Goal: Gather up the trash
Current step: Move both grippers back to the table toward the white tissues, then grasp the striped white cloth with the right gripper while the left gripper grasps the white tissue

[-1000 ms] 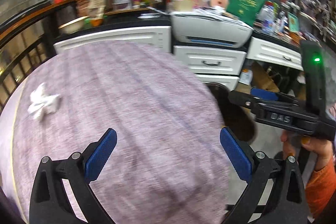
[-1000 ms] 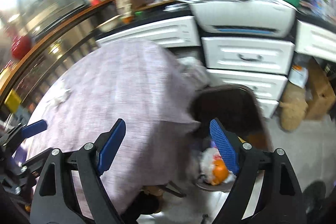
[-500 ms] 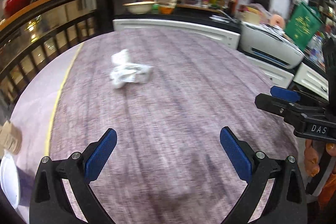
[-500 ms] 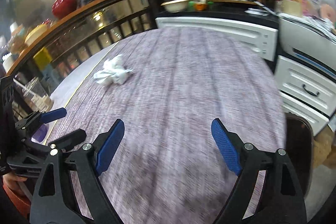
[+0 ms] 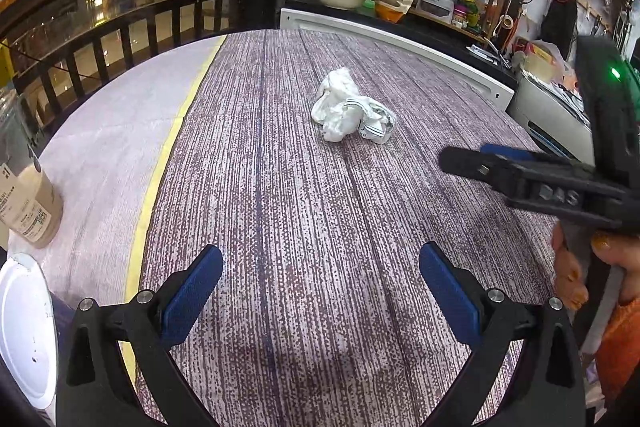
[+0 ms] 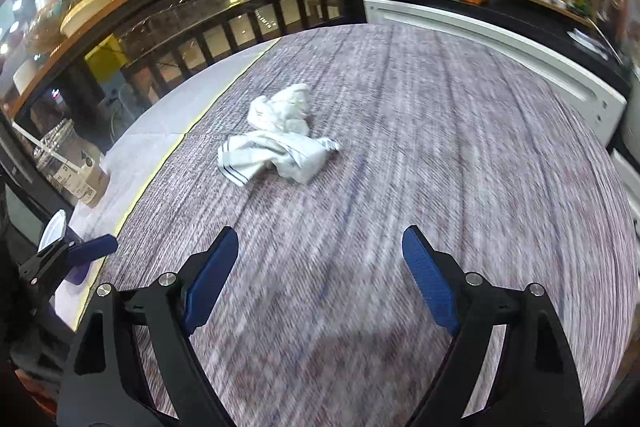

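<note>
Left wrist view: a crumpled white paper wad with dark printed stripes (image 5: 352, 111) lies alone on the purple-and-white woven cloth covering the counter (image 5: 288, 227), well ahead of the left claw (image 5: 320, 291), whose blue-padded jaws stand wide apart and hold nothing. From the right wrist view the same wad (image 6: 280, 139) sits ahead and slightly left of the right claw (image 6: 320, 279), likewise spread wide and empty; that frame is smeared by motion. The trash looks light, soft and easily crushed, likely tissue bunched with a striped wrapper, so it should yield under the pads rather than slip. Its loose, two-lobed shape suggests a pinch across the thick middle, where the lobes meet, so that neither part drops away. At the counter's left edge, beyond a yellow stripe (image 5: 160, 167), stand a beige labelled drink cup (image 5: 28, 203) and a white round lid (image 5: 24, 331), both well apart from the wad. Neither claw touches it yet.
</note>
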A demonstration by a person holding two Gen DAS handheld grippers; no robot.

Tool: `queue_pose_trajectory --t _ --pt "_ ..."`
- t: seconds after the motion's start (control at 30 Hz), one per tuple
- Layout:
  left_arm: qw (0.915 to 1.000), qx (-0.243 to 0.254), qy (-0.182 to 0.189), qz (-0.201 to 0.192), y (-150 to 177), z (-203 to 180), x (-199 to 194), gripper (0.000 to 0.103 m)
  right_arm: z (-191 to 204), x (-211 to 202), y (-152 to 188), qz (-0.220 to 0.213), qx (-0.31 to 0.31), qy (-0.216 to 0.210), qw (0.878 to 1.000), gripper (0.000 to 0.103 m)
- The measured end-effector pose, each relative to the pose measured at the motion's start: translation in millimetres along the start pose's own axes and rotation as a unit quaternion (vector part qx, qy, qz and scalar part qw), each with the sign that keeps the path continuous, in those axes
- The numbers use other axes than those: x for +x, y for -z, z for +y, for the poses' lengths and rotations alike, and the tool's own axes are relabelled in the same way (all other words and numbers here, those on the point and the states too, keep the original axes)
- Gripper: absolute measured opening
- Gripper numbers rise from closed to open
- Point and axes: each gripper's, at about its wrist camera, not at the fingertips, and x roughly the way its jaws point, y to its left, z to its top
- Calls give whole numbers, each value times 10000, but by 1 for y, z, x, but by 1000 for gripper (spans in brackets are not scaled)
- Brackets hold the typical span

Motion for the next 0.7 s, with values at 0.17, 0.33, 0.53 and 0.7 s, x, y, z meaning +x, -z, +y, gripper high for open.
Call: queue_pose_trajectory --t 0.17,0.33,0.53,0.7 --pt "9999 -22 83 85 1 2 4 97 21 31 -27 112 -405 -293 9987 84" --pt "9996 -150 246 69 -3 0 5 97 51 49 -36 120 -1063 -27 9943 84" --pt "9996 31 244 130 -1 -6 10 97 50 71 -42 333 -1359 272 9898 58" --pt "9995 -4 243 188 2 -5 14 97 35 58 -39 370 -1238 118 9916 33"
